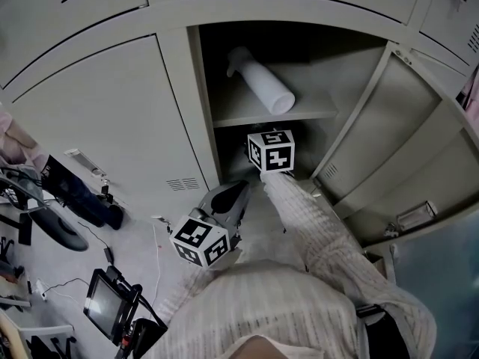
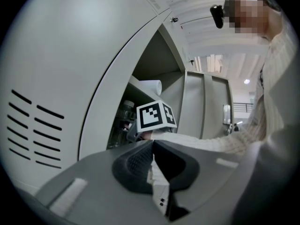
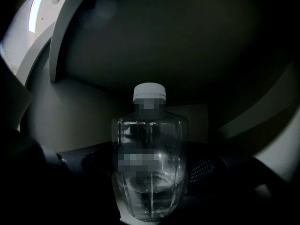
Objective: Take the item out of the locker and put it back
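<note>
Cream knitted sleeve (image 1: 314,230) of the person reaches forward. The right gripper (image 1: 270,151) at its end is inside the lower compartment of the open beige metal locker (image 1: 352,111), under the shelf that carries a white roll (image 1: 262,87). Its jaws press on both sides of the clear plastic bottle with a white cap (image 3: 150,158), which holds a little water. The left gripper (image 2: 152,165) hangs outside, jaws together and empty. I think the smooth bottle can slip or tilt, or its cap can strike the shelf, if the pull is too fast.
</note>
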`<state>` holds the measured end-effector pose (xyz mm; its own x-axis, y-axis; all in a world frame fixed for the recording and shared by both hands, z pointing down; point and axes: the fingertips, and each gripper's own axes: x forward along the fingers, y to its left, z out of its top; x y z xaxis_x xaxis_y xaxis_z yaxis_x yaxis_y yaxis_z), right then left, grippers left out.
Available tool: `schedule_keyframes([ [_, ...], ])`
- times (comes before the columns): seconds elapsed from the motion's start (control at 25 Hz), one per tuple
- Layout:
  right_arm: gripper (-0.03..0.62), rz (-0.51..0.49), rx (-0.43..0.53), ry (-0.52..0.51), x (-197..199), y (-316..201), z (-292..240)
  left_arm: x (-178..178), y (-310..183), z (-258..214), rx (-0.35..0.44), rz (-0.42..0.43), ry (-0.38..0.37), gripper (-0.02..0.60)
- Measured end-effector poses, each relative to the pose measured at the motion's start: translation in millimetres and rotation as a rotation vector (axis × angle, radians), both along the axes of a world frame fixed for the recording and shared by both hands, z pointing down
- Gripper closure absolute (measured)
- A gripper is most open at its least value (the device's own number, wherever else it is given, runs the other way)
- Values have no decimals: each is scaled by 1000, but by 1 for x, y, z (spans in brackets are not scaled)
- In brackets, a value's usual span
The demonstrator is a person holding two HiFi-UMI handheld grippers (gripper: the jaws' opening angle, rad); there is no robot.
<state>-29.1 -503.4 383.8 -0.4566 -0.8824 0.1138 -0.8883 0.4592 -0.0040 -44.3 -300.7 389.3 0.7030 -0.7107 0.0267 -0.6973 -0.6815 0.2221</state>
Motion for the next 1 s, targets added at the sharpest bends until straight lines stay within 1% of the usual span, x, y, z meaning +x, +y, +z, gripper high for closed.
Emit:
schedule_keyframes([
  [0.2, 168, 26, -1, -2, 4, 6, 1, -1, 6, 2, -4, 5, 10, 575],
  [0.56, 168, 31, -12, 2, 10, 30, 2, 1, 19, 5, -16, 20, 18, 575],
  [0.68, 168, 33, -19, 2, 14, 41, 3, 1, 22, 5, -7, 16, 6, 574],
  [1.0, 166, 33, -25, 1, 22, 66, 3, 4, 32, 3, -4, 23, 15, 575],
])
